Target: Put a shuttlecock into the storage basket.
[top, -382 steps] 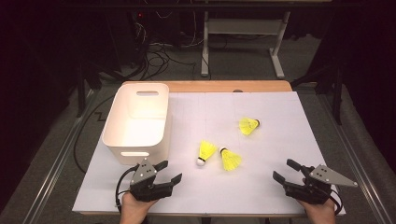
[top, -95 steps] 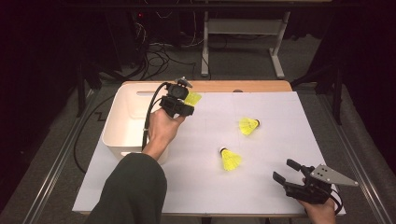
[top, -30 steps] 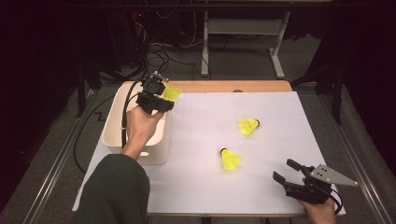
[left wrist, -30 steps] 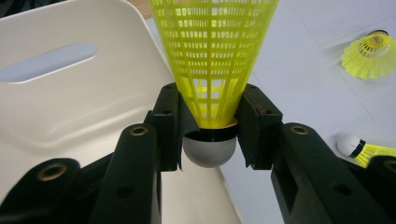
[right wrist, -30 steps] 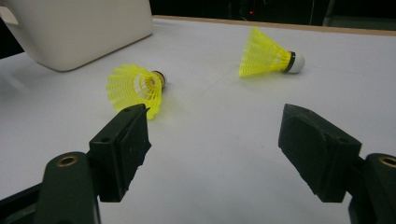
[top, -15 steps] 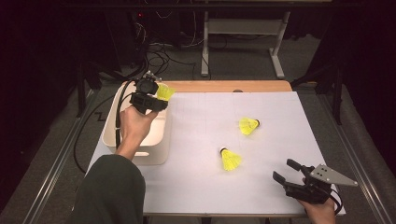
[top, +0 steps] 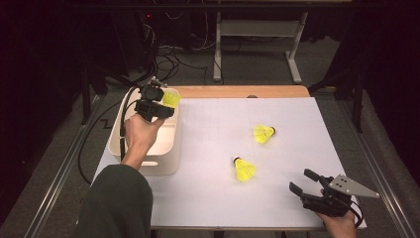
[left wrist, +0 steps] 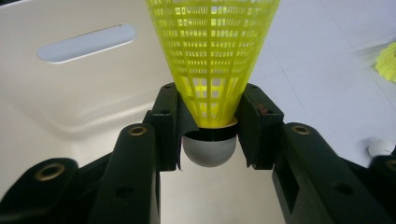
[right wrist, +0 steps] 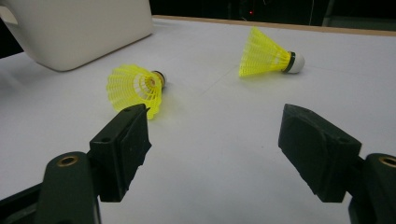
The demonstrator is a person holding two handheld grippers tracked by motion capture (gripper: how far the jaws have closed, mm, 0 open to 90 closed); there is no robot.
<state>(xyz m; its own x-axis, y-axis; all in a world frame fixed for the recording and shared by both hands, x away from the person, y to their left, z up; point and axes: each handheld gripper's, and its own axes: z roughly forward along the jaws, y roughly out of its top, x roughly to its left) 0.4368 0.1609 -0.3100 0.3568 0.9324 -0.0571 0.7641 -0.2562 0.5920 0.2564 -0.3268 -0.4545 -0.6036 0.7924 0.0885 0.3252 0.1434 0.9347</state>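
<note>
The left gripper is held over the far end of the white bin, at about ten o'clock on the table in the high view, with its jaws clamped on a yellow shuttlecock. In the left gripper view that held shuttlecock stands straight up between the two black jaws: the pads press on the narrow base of the mesh skirt from nine and three o'clock, the grey-white cork hangs just below them at six o'clock, and the skirt flares toward twelve o'clock. Behind it lies the bin's pale inside wall with its slot handle at about ten o'clock. The right gripper rests near the table's near edge at about five o'clock in the high view, jaws apart with nothing between them. In the right gripper view its pads stand wide at eight and four o'clock, and two more shuttlecocks lie on the white sheet beyond them. The nearer shuttlecock lies on its side at about ten o'clock, just past the left pad, skirt mouth toward the camera; the farther shuttlecock lies at about one o'clock, cork pointing right. The two are well apart from each other, and both are clear of the bin.
</note>
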